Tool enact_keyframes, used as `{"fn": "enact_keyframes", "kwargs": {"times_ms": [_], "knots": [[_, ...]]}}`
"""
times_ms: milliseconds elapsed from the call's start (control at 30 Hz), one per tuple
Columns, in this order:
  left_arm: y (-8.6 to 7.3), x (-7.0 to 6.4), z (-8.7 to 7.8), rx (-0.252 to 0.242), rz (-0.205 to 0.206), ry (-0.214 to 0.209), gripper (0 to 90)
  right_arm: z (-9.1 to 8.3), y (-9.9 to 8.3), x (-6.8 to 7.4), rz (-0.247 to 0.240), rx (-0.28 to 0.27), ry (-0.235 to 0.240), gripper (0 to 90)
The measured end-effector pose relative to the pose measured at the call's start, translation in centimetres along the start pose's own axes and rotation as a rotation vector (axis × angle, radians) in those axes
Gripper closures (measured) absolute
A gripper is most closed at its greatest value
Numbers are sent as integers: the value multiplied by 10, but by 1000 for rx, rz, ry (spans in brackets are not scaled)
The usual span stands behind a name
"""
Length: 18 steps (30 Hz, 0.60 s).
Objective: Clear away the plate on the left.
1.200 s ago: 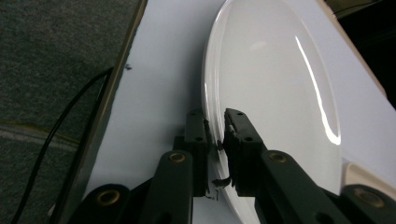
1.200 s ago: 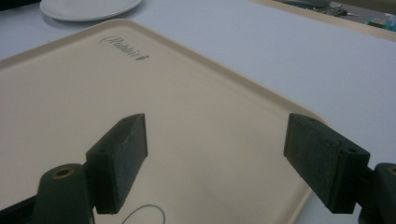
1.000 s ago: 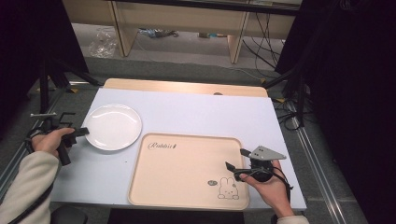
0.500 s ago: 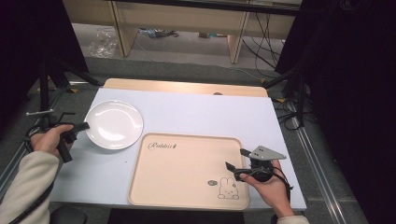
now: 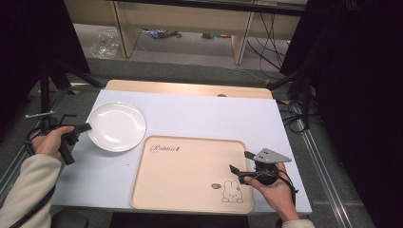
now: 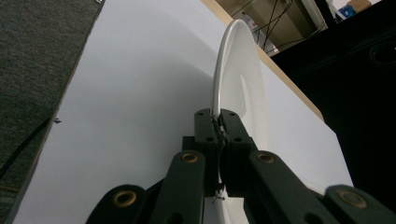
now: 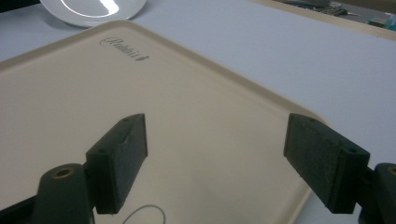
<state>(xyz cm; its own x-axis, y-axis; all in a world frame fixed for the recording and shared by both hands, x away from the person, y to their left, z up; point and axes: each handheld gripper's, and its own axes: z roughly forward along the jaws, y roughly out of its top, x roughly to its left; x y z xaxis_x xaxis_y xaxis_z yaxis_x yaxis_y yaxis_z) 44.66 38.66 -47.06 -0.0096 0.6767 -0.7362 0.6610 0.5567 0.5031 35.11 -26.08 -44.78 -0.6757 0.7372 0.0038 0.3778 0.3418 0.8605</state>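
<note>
plate (image 5: 116, 126): left of frame in high view, on white table (image 5: 199, 114), just upper left of tray (image 5: 190, 173)
left gripper (image 5: 81, 128): clamped on plate's left rim
right gripper (image 5: 240, 161): jaws wide apart over tray's right edge, holding nothing
key relation: tray lies right of plate, nearly touching
left gripper view: rim pinched between pads (image 6: 205, 126)

Cream sleeve (image 5: 26, 190), black gripper (image 7: 215, 161) with brass rivets, grey plate
</note>
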Motion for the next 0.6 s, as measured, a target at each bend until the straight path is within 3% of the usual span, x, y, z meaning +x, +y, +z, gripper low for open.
{"fn": "enact_keyframes", "kwargs": {"times_ms": [133,167,300,333,467,600], "knots": [[-1,4,1,-19,-34,-38,867,0,0,0,1,-1,3,223],[-1,3,0,-6,-35,-14,866,0,0,0,0,-1,0,223],[-1,4,0,-12,-44,-17,865,0,0,0,0,0,1,224],[-1,5,0,-27,-45,-45,865,0,0,0,0,0,-1,224],[0,5,-1,-34,-51,-54,865,0,0,0,2,-3,-2,223],[0,3,-2,-31,-58,-40,864,0,0,0,2,-2,-3,223]]}}
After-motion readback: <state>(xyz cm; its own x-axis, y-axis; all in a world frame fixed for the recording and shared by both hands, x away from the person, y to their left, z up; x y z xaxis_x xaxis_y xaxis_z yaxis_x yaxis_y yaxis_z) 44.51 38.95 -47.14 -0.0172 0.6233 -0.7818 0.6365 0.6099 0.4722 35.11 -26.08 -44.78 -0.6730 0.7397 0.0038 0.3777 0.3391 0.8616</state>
